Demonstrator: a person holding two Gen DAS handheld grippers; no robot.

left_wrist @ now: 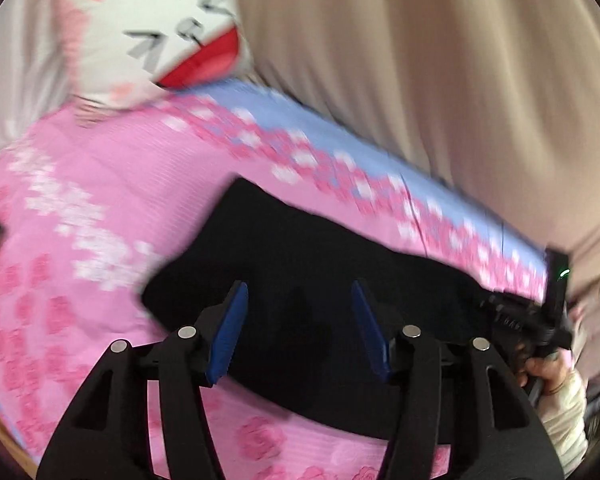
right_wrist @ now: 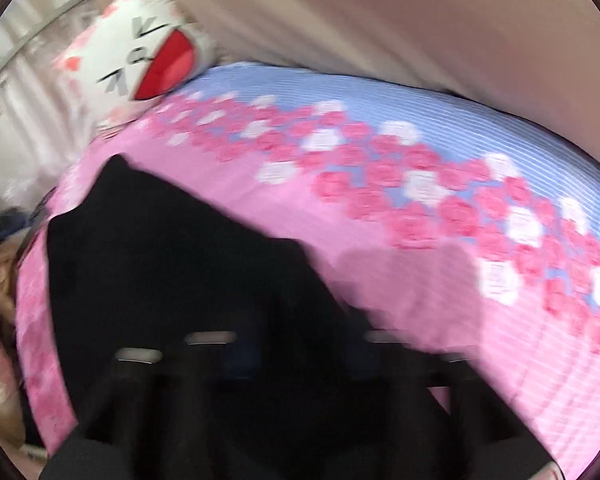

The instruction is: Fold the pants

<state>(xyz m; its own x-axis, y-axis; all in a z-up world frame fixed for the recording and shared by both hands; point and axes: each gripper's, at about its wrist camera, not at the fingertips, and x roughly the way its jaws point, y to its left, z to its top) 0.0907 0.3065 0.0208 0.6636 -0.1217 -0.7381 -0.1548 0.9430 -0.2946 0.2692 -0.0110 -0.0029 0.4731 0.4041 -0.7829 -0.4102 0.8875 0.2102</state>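
Observation:
Black pants (left_wrist: 300, 256) lie folded in a long band on a pink flowered bedspread (left_wrist: 100, 208). My left gripper (left_wrist: 300, 320) hovers just above the near part of the pants, its blue-padded fingers (left_wrist: 230, 332) wide apart and empty. My right gripper (left_wrist: 532, 320) shows at the right end of the pants in the left wrist view, held by a hand. In the right wrist view the pants (right_wrist: 160, 260) fill the lower left and my right gripper (right_wrist: 296, 344) is heavily blurred against them, so its state is unclear.
A white cat-face pillow (left_wrist: 156, 36) lies at the head of the bed; it also shows in the right wrist view (right_wrist: 140, 56). A beige curtain (left_wrist: 440, 80) hangs behind the bed's far blue edge (left_wrist: 340, 132). Clutter sits beside the bed at left (right_wrist: 0, 280).

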